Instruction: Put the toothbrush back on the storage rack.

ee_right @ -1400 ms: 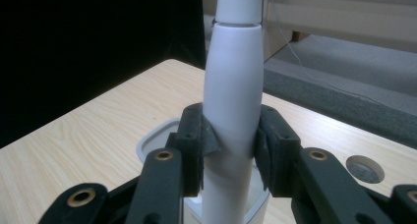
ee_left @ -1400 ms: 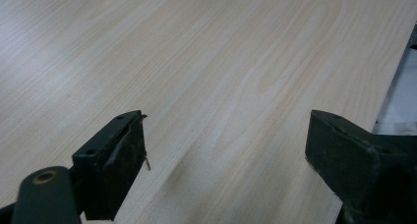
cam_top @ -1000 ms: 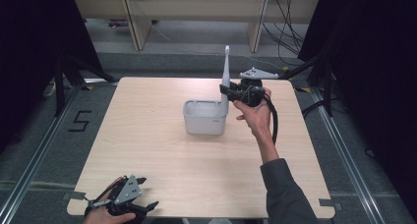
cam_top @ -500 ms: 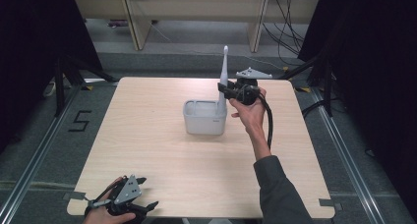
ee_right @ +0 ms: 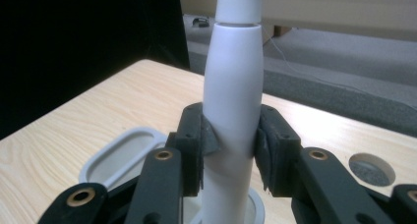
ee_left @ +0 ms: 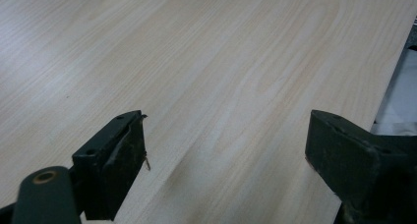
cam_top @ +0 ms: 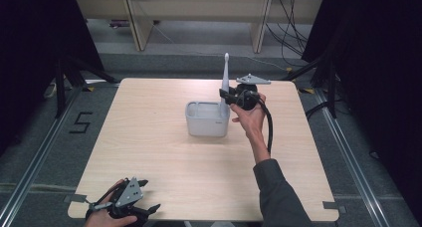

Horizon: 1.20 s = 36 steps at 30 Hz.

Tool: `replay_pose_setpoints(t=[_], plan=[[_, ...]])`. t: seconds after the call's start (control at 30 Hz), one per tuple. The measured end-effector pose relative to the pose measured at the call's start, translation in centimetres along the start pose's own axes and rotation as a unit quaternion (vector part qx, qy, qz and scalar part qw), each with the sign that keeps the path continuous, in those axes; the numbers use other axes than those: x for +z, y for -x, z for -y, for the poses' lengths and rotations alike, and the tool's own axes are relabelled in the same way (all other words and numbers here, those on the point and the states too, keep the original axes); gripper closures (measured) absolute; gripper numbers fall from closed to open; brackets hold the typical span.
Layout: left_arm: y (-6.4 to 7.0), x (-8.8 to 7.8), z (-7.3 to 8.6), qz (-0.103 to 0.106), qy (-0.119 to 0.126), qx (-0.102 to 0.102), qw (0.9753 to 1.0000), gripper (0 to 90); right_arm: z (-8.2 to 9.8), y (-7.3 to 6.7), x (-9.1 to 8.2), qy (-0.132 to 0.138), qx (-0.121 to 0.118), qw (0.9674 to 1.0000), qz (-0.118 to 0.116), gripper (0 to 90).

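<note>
Right gripper view: right gripper [ee_right: 230,150] jaws tight on smooth white toothbrush [ee_right: 231,111]; left gripper [ee_left: 226,155] jaws apart.

Even overhead light brightens my table [cam_top: 149,152]; surroundings fall black, and my gripper views look soft, slightly blurred.

A light wooden table [cam_top: 164,152] with rounded corners stands on a grey floor. Near its middle sits a pale grey rectangular plastic holder [cam_top: 207,119]. A slim white toothbrush-like wand [cam_top: 225,82] stands upright at the holder's right end, clamped low on its shaft by the right gripper [cam_top: 225,96], held in the person's right hand [cam_top: 251,118]. The left gripper [cam_top: 144,197] rests at the table's near left edge in the left hand [cam_top: 104,218], jaws apart, well apart from the holder.
</note>
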<state>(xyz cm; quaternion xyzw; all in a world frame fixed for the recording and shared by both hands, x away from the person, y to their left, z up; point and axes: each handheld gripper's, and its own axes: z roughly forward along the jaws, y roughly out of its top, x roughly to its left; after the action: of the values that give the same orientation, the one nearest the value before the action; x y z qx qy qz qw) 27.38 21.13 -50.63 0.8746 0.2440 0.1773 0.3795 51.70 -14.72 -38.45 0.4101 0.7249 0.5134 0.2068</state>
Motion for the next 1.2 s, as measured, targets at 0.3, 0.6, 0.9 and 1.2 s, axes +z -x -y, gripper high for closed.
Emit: replay_pose_setpoints(t=[0.3,0.6,0.9,1.2], plan=[[0.0,0.0,0.0,-0.001,0.001,0.000,1.0000,14.8,1.5,0.2,0.5,-0.008,0.001,1.0000,0.003,66.6],[-0.1,0.0,0.0,-0.001,-0.006,0.004,1.0000,14.8,2.5,0.1,0.7,-0.008,-0.005,1.0000,0.003,66.6],[-0.1,-0.1,0.0,0.001,-0.010,0.004,0.9999,14.8,3.0,0.3,0.6,-0.008,0.003,1.0000,0.003,66.6],[-0.1,0.0,0.0,-0.003,-0.007,0.005,1.0000,14.8,3.7,0.6,0.7,-0.008,0.001,1.0000,0.001,66.5]])
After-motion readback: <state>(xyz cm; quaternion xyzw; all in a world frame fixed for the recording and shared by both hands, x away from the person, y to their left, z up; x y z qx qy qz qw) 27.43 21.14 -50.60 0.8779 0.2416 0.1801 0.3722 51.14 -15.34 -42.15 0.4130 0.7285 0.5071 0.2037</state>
